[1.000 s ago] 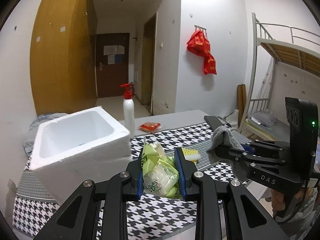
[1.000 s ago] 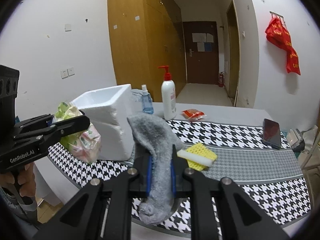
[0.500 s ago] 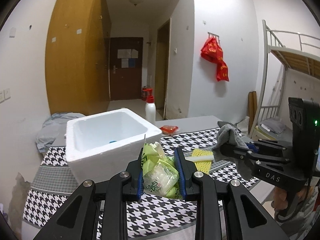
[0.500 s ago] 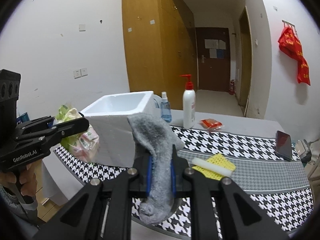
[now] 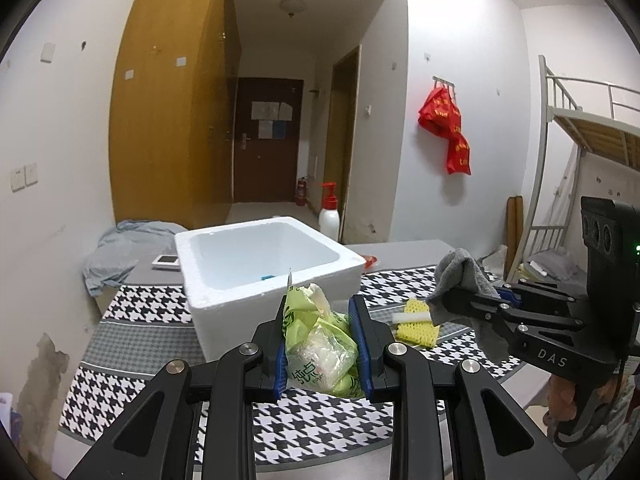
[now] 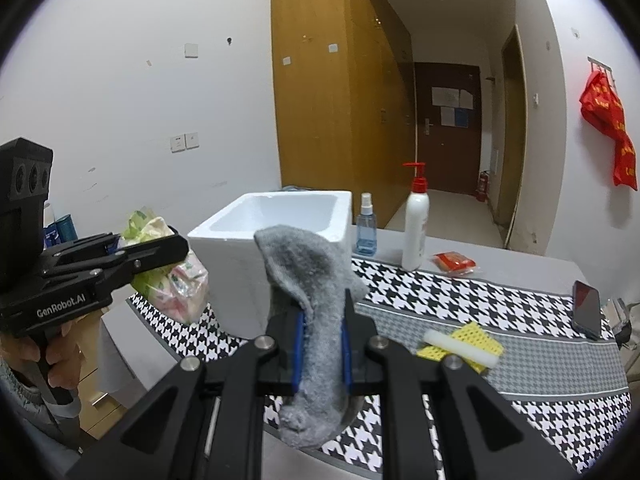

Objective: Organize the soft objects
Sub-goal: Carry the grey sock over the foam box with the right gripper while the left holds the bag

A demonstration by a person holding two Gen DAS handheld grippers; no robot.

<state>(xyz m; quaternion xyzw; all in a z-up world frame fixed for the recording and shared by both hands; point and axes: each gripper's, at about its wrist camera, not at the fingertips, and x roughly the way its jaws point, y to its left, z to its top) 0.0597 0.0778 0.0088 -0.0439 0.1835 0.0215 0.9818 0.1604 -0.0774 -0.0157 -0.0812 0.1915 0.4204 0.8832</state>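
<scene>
The left gripper (image 5: 320,344) is clamped on a crumpled green and clear plastic bag (image 5: 318,350), its blue pads pressing the bag from both sides, and holds it in the air just in front of the white foam box (image 5: 264,268). The right gripper (image 6: 322,350) is closed tight on a grey sock (image 6: 312,300), which stands up between the pads and hangs limp below them, held above the near edge of the table (image 6: 532,316). The box sits open on the black-and-white checked cloth (image 5: 136,304), with a small blue thing lying on its floor. A yellow sponge (image 6: 476,344) lies on the cloth to the right of the box, well apart from it, and a white pump bottle (image 6: 416,224) and a small spray bottle (image 6: 366,230) stand behind the box.
</scene>
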